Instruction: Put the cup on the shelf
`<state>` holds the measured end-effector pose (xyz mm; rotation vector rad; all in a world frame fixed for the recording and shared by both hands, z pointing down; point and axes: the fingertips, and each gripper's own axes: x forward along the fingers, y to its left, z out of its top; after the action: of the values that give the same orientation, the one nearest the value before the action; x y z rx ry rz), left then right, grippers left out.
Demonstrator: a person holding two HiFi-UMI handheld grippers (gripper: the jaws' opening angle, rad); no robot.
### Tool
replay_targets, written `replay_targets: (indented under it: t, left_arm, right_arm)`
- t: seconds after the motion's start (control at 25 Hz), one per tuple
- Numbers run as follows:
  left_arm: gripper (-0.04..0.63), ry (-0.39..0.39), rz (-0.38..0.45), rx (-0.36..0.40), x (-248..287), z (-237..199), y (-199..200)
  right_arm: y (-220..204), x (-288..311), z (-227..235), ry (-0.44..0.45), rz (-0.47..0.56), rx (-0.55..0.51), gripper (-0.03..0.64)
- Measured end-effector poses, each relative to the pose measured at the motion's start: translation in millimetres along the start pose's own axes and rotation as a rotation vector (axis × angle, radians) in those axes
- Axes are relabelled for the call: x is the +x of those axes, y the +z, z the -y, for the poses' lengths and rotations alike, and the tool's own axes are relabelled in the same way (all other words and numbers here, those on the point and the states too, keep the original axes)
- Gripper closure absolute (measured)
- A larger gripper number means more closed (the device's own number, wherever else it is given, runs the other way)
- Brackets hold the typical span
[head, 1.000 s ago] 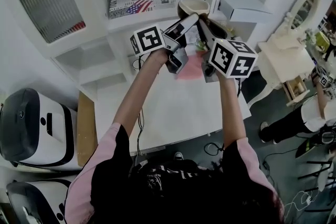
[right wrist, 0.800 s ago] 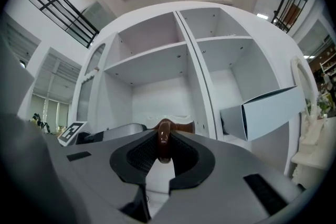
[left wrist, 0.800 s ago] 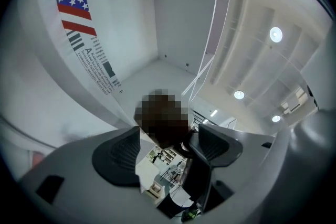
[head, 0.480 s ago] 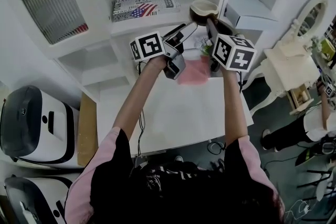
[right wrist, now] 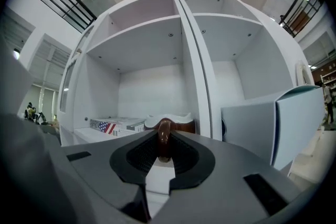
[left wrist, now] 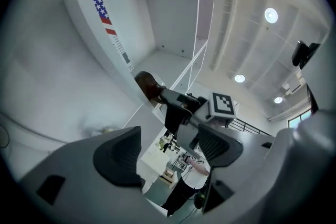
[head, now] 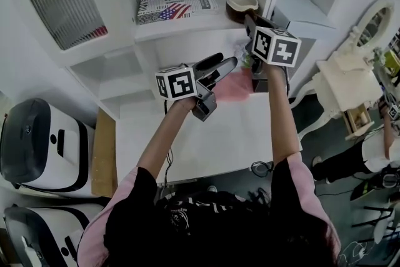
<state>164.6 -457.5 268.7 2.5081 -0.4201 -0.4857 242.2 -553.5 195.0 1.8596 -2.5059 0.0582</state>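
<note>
**Cup at right end of shelf**

Holding cup point(head: 242, 4) upright at right end of shelf point(head: 187, 23), mouth up, handle pointing back along right hand-held gripper point(head: 249, 19). Not seeing whether base is touching the board. Clamping jaws on the handle, pads nearly together. Hovering left hand-held gripper point(head: 220, 65) lower, over counter point(head: 219, 128), jaws wide apart, gripping nothing. Noting flag-printed box point(head: 177, 2) lying flat left of cup, apart.
</note>
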Motion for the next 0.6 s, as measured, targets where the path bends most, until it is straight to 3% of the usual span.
replay_targets:
  t: [0.6]
  left_arm:
    - [0.247,0.053,-0.025,-0.021,-86,7,-70]
  right_arm:
    - [-1,48,8,-0.062,-0.071,-0.005,0.538]
